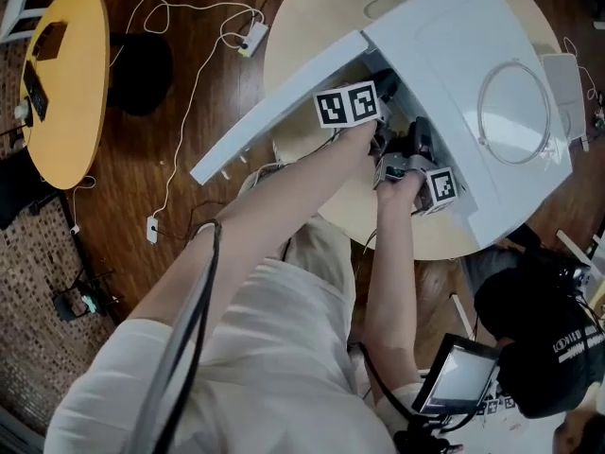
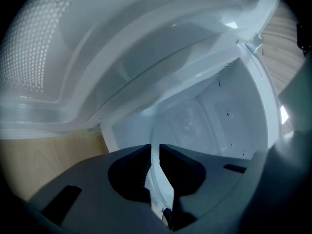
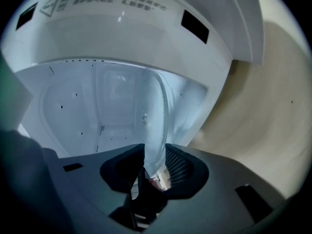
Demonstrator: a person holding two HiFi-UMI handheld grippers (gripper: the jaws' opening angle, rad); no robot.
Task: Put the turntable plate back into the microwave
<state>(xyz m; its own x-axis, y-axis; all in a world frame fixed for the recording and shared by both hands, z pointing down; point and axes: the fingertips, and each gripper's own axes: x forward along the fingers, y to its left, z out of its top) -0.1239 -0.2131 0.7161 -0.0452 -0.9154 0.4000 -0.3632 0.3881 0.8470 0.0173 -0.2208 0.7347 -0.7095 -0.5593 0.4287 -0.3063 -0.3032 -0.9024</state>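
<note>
Head view gives me the white microwave on a round pale wooden table, its door swung open to the left, with both of the person's arms reaching into the mouth. A thin ring lies on the microwave's top.

In the left gripper view, the left gripper has its fingers pinched together on the rim of the glass turntable plate, with only a thin strip of glass between them. In the right gripper view, the right gripper has its fingers standing apart with the plate's edge between them, not squeezed. The plate stands on edge, nearly upright, at the mouth of the cavity, with its far part reaching inside. It is not flat on the cavity floor.

For writing, I see a warning triangle and a line of print on the strip above the opening, both too small for me to read. The cubes on the grippers carry black-and-white square markers, no letters. A black cap at the near right has white print that I cannot make out.
</note>
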